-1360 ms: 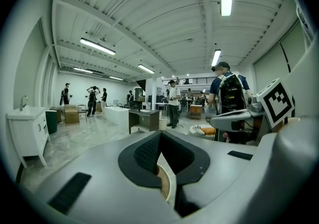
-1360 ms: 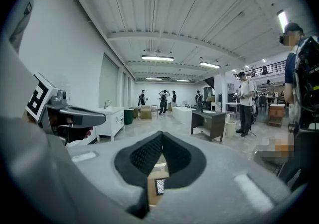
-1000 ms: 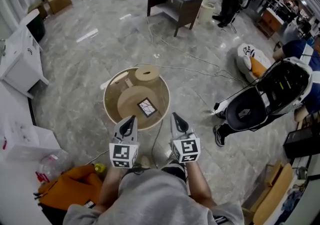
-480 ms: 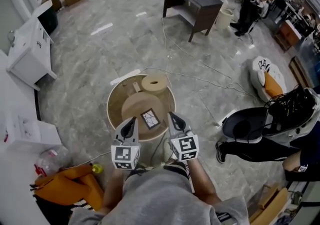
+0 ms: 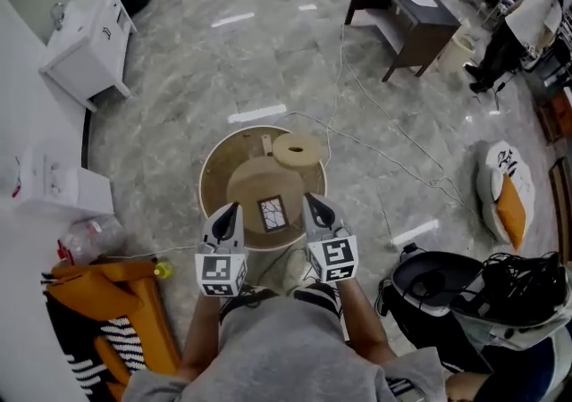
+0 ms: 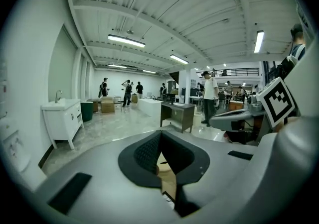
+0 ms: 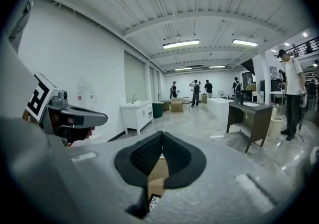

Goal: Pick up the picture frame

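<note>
Approach step: picture frame (image 5: 272, 213) flat near the round table's (image 5: 207, 179) near edge, between left gripper (image 5: 233, 208) and right gripper (image 5: 311, 201), both closed and empty; next move probably requires opening jaws around a frame edge.

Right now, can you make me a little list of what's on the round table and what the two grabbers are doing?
table: round wooden table, standing on a marble floor
picture frame: picture frame lies flat on the table's raised middle part
other thing: wooden ring at the table's far edge
left gripper: left gripper shut, nothing between its jaws
right gripper: right gripper shut, nothing between its jaws
frame and grippers: in the head view, the frame sits between the two grippers
task: frame not yet picked up
</note>
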`<state>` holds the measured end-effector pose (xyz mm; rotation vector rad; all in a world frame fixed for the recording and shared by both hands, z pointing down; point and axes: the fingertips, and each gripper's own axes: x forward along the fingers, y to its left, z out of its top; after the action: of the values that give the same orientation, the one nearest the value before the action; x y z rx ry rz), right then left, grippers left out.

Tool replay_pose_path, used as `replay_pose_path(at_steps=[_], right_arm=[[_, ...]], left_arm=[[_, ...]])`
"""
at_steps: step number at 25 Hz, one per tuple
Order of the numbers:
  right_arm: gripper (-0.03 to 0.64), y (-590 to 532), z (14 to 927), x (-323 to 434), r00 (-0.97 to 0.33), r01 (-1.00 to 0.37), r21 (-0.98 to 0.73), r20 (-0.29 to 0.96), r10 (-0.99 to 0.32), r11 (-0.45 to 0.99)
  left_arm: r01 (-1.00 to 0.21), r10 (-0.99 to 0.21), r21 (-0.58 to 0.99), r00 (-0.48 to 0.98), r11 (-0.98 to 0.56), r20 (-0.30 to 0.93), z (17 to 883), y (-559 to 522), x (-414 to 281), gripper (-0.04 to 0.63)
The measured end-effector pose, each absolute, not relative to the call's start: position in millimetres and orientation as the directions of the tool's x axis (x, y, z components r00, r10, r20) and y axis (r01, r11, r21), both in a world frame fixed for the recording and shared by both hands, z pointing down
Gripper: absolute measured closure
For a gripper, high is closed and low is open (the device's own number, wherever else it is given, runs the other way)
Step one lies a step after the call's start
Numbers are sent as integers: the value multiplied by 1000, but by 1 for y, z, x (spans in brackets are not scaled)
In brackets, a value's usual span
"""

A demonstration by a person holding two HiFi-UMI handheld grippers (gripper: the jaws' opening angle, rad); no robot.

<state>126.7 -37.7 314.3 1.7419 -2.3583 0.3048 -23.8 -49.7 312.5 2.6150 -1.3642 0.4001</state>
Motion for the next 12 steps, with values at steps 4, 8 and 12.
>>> replay_pose_path(at_steps=[4,8,12], right_arm=[[615,-53,318,136,-351,-936,-68,280,-893,347],[615,-66,329,141,-396,-917,-80,285,-873,390],[615,-75,340,146,-427,-903,-92,289,-857,420]], left_arm=[[-862,-813,18,484,-507,324,316,-57,-19,578],[-887,-833,7,437,-462,339,324,-62,-16,578],[-900,-845,2,410,-436,343,332,-66,-10,578]])
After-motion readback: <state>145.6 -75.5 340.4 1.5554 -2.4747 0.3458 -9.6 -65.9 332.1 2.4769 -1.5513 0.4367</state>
